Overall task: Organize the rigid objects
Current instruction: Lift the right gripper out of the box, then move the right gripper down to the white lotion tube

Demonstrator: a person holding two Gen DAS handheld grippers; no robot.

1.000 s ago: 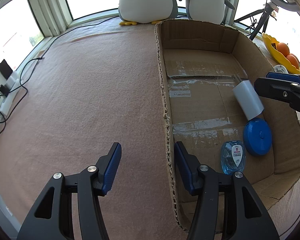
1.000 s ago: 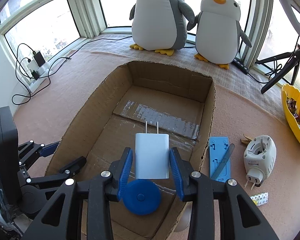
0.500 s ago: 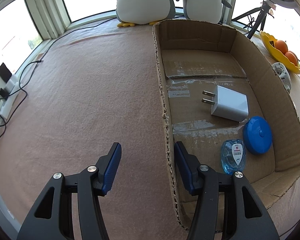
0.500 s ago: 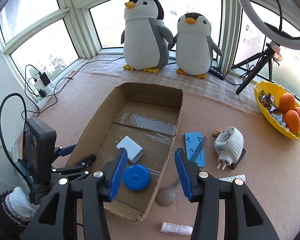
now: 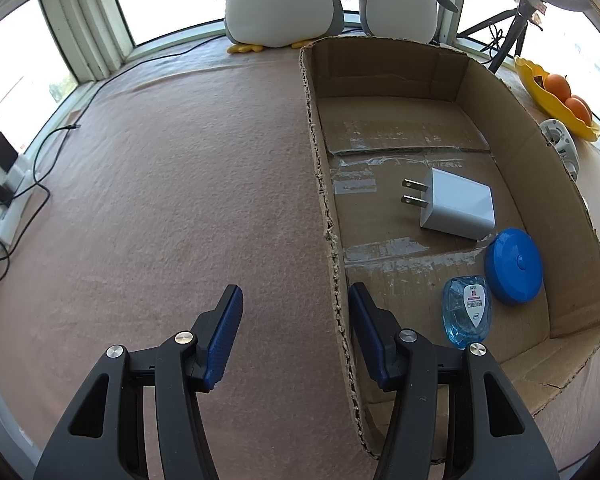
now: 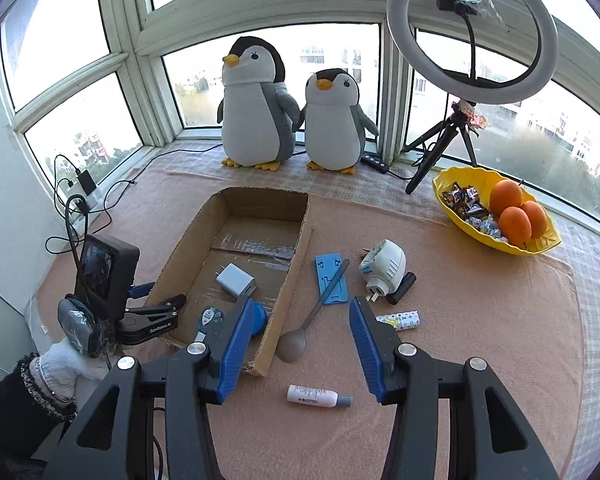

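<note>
The white charger (image 5: 456, 208) lies flat on the floor of the cardboard box (image 5: 384, 72), ahead and to the right of the left gripper (image 5: 294, 292), its prongs pointing towards the box's left wall. It touches a blue round case (image 5: 514, 266), and a clear blue case (image 5: 466, 312) sits just beside that, nearest the tongs. The three are packed at one end, likely to leave the far end free for more items.

The left gripper's jaws stand apart and grasp nothing. They straddle the box's left wall, one finger inside and one outside on the mat, probably so the box cannot slide.

The right gripper (image 6: 300, 304) is also released and empty, and hangs above the mat outside the box's right wall. Between and just ahead of its fingers lies a spoon (image 6: 312, 316), which rests partly on a blue flat piece (image 6: 330, 278). A white travel adapter (image 6: 384, 264) and a black cylinder (image 6: 402, 282) lie ahead to the right, and a small tube (image 6: 318, 396) below. These look like the items left to sort, and the spoon seems the nearest candidate.
</note>
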